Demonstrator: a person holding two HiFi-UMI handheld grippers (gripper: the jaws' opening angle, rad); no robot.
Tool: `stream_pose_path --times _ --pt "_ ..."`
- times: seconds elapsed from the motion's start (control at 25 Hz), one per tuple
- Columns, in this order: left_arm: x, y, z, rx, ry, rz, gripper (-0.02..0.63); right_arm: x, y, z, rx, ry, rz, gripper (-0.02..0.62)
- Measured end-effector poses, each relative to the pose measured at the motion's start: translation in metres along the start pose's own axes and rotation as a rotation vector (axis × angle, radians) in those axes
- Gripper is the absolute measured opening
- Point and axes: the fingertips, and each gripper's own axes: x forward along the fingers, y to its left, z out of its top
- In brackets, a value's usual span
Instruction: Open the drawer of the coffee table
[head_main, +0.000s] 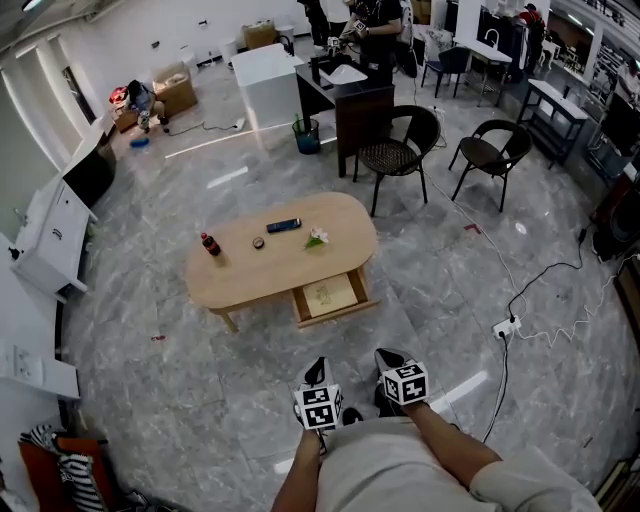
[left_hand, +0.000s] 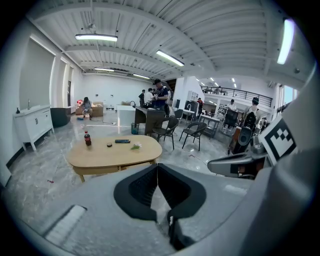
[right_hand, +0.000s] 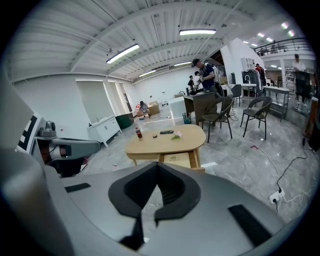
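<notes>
While left gripper (head_main: 316, 368), right gripper (head_main: 391, 357) hover shut, empty, rectangular drawer (head_main: 336, 314) juts crosswise from oval pale-wood coffee table (head_main: 240, 277) toward them.

Clear floor (head_main: 200, 380) at 12 o'clock up to the coffee table (head_main: 250, 275); its drawer (head_main: 330, 297) juts out toward us. On the ground at 2: power strip (head_main: 503, 327) and cable (head_main: 560, 268). Beyond the table at 1: chairs (head_main: 400, 150). At 10: white cabinet (head_main: 50, 240).

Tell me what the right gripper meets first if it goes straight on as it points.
Nothing close: the right gripper, shut, aims toward the open drawer or the floor before it; depth unclear.
</notes>
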Motion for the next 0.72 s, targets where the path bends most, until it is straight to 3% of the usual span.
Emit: stream_pose_path --times 0.72 --pt "0.005 -0.008 0.006 0.03 0.014 -0.032 0.012 -0.002 -0.001 0.002 0.009 -0.007 -0.015 0.015"
